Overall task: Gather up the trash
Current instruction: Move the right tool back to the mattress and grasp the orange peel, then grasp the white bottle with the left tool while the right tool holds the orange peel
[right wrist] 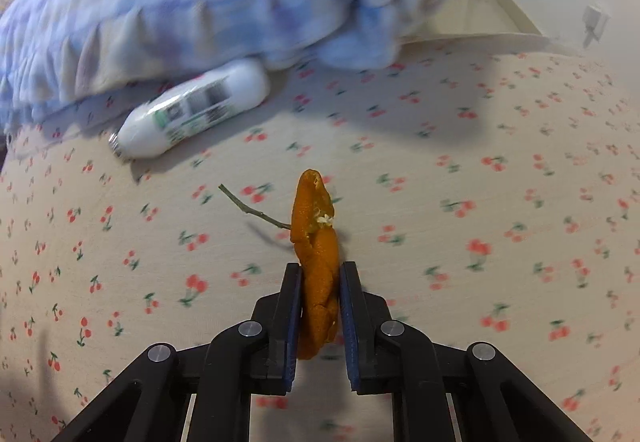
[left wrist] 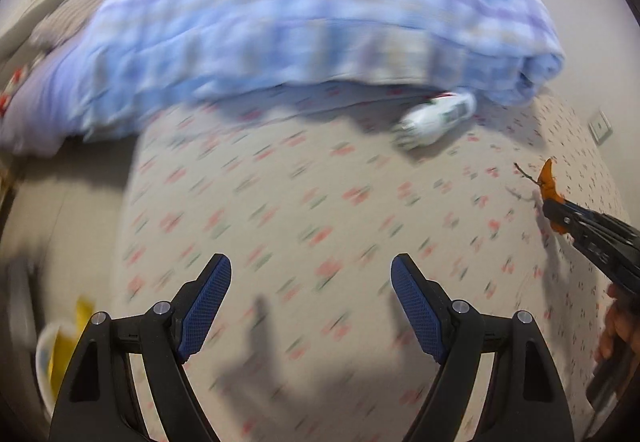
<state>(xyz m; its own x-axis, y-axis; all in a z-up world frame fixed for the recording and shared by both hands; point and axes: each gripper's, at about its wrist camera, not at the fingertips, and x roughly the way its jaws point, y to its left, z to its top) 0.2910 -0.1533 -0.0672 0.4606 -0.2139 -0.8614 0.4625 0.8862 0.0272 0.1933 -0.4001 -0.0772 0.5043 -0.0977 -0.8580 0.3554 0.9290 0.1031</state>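
My right gripper (right wrist: 319,271) is shut on an orange peel (right wrist: 316,242) with a thin twig stem, held just above the cherry-print bedsheet (right wrist: 440,242). The peel (left wrist: 549,182) and right gripper (left wrist: 560,216) also show at the right edge of the left wrist view. A white plastic bottle (right wrist: 196,108) lies on its side on the sheet, partly under the blue checked quilt (right wrist: 180,2); it shows in the left wrist view (left wrist: 438,116) too. My left gripper (left wrist: 311,270) is open and empty above the sheet, well short of the bottle.
The blue quilt (left wrist: 300,22) is heaped across the far side of the bed. A white bin with a yellow liner (left wrist: 60,350) stands on the floor at the lower left. A wall socket (left wrist: 601,126) sits on the right wall.
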